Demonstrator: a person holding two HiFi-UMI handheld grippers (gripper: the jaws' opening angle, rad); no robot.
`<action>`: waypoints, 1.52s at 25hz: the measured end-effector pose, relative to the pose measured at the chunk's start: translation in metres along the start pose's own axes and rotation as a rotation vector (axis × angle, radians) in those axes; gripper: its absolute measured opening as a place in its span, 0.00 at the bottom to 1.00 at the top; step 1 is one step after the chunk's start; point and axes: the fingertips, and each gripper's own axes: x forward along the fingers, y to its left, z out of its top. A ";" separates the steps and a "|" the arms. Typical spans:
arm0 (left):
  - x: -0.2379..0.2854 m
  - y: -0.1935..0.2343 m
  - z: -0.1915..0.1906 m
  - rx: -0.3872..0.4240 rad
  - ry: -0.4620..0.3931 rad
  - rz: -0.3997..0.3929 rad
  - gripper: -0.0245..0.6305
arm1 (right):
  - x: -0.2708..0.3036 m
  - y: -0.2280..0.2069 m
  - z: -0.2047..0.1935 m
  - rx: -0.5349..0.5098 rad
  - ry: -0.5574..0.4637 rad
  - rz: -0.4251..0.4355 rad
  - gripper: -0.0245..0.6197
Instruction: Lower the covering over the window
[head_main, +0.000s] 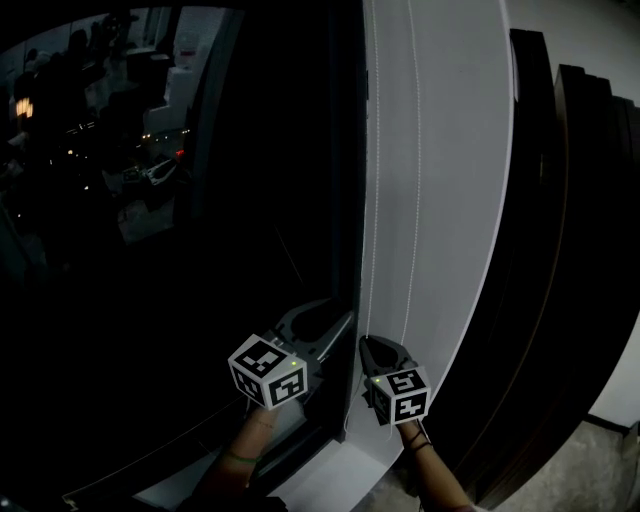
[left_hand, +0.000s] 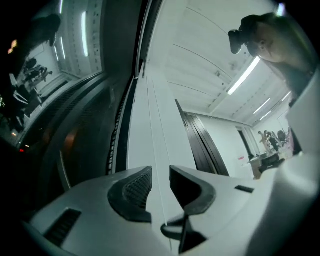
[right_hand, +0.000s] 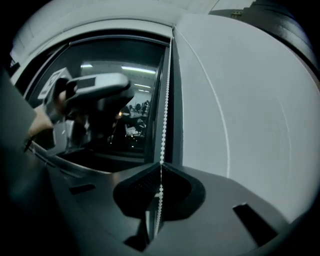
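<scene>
A white bead chain hangs in two strands (head_main: 377, 200) (head_main: 416, 200) down the white wall strip (head_main: 450, 150), to the right of the dark window (head_main: 150, 200). My right gripper (head_main: 372, 345) is low at the strip's foot. In the right gripper view it (right_hand: 160, 175) is shut on the bead chain (right_hand: 165, 115), which runs up beside the window frame. My left gripper (head_main: 330, 318) is just to its left. In the left gripper view its jaws (left_hand: 160, 182) stand open around a thin strand (left_hand: 152, 125) without touching it. No window covering shows in any view.
Dark vertical panels (head_main: 570, 250) stand to the right of the white strip. The window sill (head_main: 300, 450) runs below the grippers. The glass reflects a lit room with ceiling lights (left_hand: 242, 82). The left gripper's body and hand show in the right gripper view (right_hand: 95, 92).
</scene>
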 end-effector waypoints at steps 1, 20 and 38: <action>0.006 0.001 0.004 0.003 -0.003 -0.004 0.19 | -0.003 0.006 -0.014 0.009 0.017 0.010 0.06; 0.061 0.001 0.049 0.006 -0.016 -0.097 0.20 | -0.049 0.064 -0.200 0.137 0.310 0.088 0.06; 0.055 0.015 0.010 0.094 0.085 0.027 0.04 | -0.067 0.050 -0.195 0.118 0.298 0.071 0.06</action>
